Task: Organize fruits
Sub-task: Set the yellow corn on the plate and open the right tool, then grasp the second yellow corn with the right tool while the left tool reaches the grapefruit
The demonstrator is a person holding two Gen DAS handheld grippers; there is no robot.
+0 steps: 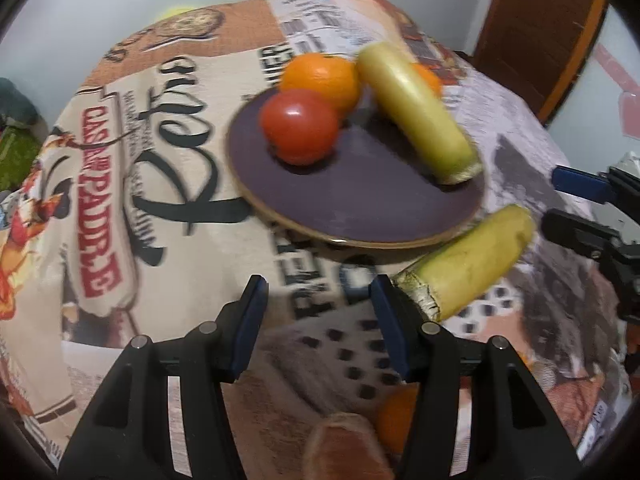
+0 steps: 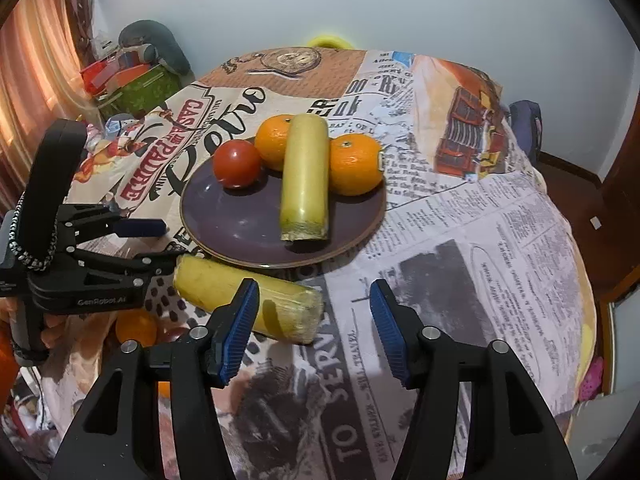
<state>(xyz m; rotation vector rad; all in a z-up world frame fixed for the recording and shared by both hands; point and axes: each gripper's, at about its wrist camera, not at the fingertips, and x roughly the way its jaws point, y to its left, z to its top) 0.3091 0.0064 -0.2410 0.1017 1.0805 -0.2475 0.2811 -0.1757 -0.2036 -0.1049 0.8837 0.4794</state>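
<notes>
Fruits are mostly gathered already, and one piece lies loose just off the plate. Right claw hangs with jaws partly apart and nothing between them, above the newspaper-print cloth on the counter. Just beside its left finger lies the loose yellow fruit, flat on the cloth, close to the rim of the purple plate. Left claw is likewise partly open and empty, its right finger just beside that fruit's stalk end, though contact cannot be told. On the plate sit a red tomato, two oranges and a second yellow fruit lying between the oranges. Further orange fruit shows low beyond the counter edge. The step in hand looks like collecting the loose fruit; the next move probably calls for one claw to straddle it, close, and lift it onto the plate's bare front part.
</notes>
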